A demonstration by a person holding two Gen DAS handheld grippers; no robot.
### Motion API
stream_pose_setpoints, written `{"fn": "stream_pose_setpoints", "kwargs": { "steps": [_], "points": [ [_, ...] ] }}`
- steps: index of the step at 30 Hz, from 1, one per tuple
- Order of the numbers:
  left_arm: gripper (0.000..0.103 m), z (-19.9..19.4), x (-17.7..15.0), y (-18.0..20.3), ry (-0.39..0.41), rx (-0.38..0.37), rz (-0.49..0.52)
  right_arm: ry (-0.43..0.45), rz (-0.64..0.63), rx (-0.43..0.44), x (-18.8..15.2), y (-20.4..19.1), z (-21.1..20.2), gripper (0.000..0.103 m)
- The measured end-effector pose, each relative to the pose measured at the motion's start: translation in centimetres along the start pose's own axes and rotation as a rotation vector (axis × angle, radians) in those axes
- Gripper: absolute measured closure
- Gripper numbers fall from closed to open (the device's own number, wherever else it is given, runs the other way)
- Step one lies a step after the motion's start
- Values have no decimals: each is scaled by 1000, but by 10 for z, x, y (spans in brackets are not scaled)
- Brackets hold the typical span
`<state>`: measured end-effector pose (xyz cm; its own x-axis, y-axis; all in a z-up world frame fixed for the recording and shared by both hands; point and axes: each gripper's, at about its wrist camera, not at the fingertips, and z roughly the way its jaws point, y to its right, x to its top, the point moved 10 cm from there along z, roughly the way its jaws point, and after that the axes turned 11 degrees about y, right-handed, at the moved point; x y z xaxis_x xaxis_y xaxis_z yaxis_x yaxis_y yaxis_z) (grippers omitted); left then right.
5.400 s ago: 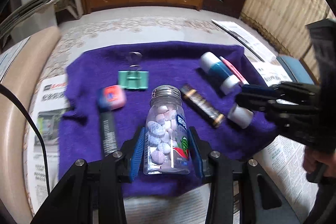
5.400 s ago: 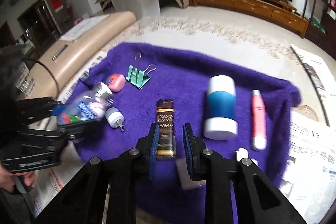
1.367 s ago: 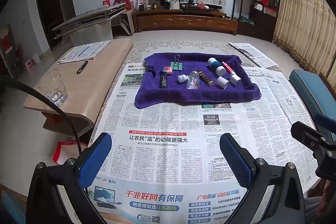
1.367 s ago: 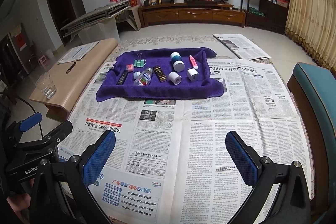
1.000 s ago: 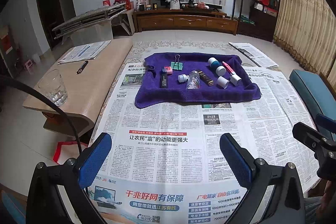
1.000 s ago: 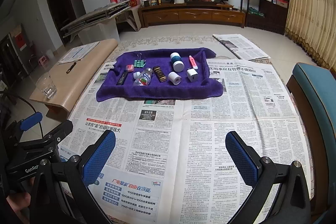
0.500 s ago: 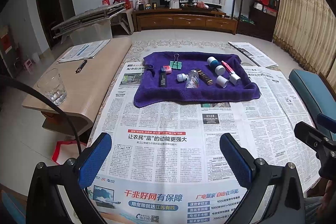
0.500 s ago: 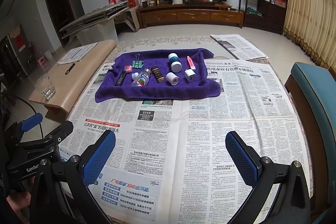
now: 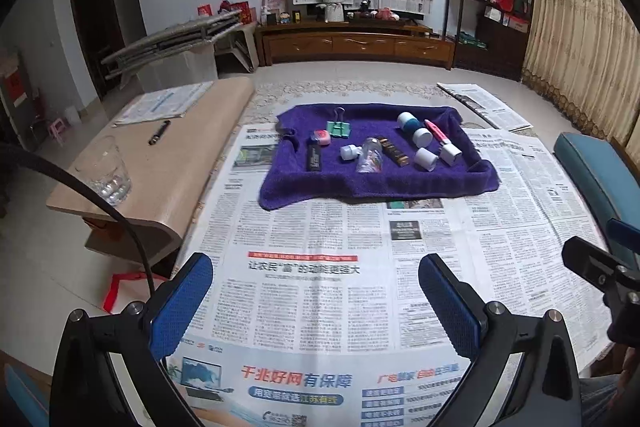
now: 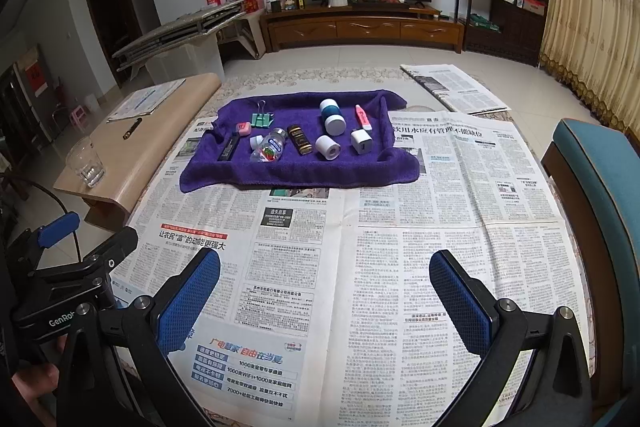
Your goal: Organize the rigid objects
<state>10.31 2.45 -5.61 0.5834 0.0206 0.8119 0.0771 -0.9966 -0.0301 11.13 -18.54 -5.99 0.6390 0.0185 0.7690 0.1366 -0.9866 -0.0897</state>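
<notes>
A purple towel (image 9: 360, 183) (image 10: 296, 175) lies at the far side of a newspaper-covered table. On it lie a clear candy bottle (image 9: 370, 159) (image 10: 270, 146), a brown tube (image 9: 394, 150) (image 10: 300, 139), a blue-and-white bottle (image 9: 414, 127) (image 10: 332, 117), a pink pen (image 10: 363, 117), a green binder clip (image 9: 338, 128) (image 10: 262, 119), a pink eraser (image 9: 320, 137), a black bar (image 9: 314, 157), a white charger (image 10: 361, 141) and white caps. My left gripper (image 9: 316, 311) and right gripper (image 10: 324, 303) are wide open and empty, far back from the towel.
A low beige bench (image 9: 168, 163) stands left of the table with a glass (image 9: 104, 171) (image 10: 85, 161), a pen (image 9: 159, 132) and papers. A teal chair (image 10: 600, 195) is at the right. A wooden cabinet (image 9: 356, 45) lines the far wall.
Since 5.4 s ago both grippers let go of the candy bottle and the brown tube, opened wide and pulled far back. Over the last second the views barely shift.
</notes>
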Motion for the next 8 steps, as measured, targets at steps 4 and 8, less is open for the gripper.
{"fn": "stream_pose_setpoints", "kwargs": {
  "steps": [4, 8],
  "points": [
    [0, -5, 4, 1, 38, -23, -15, 1, 0, 1, 0, 0, 0, 0],
    [0, -10, 8, 1, 61, -13, -19, 3, 3, -1, -1, 2, 0, 0]
  ]
}}
